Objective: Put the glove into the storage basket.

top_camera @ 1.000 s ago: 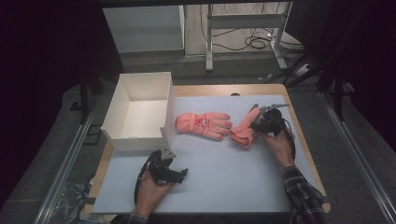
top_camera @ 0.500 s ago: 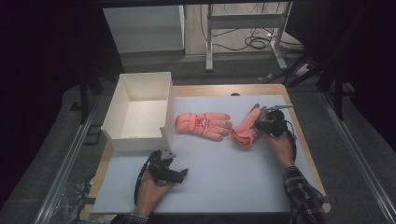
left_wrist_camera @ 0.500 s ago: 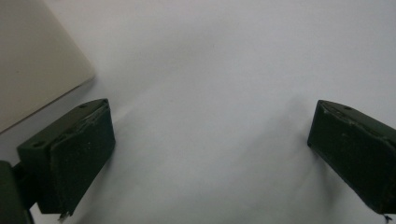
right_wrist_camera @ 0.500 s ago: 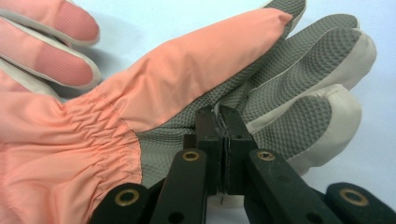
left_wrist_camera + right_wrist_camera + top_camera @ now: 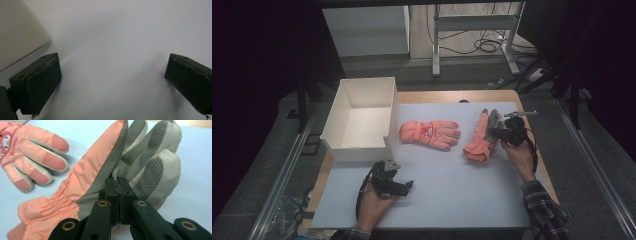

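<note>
Pinching the grey palm of the pink glove (image 5: 82, 185), the right gripper (image 5: 117, 182) clamped; left gripper (image 5: 110, 82) spread wide, unladen.

The left gripper (image 5: 110, 85) holds its two black jaws wide apart over the pale grey counter (image 5: 120, 37). A cream-white box wall (image 5: 17, 32) stands at the upper left.

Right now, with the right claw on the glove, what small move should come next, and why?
Probably lift the grey-palmed pink fabric glove a little and carry it toward the open white box. The right claw is shut on its palm fabric, the second pink glove lies apart, and the left claw is open.
</note>
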A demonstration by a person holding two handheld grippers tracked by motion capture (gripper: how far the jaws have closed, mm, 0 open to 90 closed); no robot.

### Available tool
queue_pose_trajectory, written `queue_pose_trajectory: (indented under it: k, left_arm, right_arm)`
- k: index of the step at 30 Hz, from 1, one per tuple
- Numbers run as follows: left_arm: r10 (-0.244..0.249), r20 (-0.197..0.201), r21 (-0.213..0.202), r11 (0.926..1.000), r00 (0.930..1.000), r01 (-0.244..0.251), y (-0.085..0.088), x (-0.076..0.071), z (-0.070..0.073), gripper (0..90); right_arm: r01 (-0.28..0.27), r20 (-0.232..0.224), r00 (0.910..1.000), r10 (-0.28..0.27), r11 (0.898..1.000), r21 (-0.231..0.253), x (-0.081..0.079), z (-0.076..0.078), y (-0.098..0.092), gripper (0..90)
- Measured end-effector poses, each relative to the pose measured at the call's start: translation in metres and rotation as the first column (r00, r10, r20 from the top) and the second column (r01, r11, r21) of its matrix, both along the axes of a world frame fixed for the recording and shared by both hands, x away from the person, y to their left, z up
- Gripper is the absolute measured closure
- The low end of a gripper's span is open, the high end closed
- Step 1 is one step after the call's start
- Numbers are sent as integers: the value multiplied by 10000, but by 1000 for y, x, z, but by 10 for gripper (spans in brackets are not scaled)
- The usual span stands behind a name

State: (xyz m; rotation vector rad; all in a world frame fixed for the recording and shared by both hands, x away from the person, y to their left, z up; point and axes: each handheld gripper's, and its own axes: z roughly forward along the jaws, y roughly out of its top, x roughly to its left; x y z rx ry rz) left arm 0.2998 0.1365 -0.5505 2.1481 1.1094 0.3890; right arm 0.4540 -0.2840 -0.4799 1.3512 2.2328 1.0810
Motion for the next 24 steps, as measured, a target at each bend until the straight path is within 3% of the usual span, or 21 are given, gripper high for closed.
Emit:
queue_pose_trajectory:
  k: [8,13,19,22,24]
  left_arm:
    - [2,0,0,10000,10000,-2,0,0,0,6]
    - [0,-6,4,10000,10000,0,0,0,0,6]
    - [49,10,-57,10000,10000,-49,0,0,0,6]
    - [45,13,-52,10000,10000,-45,0,0,0,6]
    - [64,21,-75,10000,10000,-64,-1,0,0,6]
  right_arm:
    - [-483,35,9988,482,9981,372,-10,14,-5,882]
    - [-1109,130,9938,1103,9919,619,-22,26,-3,881]
    - [-2012,192,9795,2003,9760,836,-39,33,6,881]
    - [-2480,161,9687,2476,9646,893,-47,33,12,881]
    - [-2900,139,9569,2901,9521,970,-53,32,18,881]
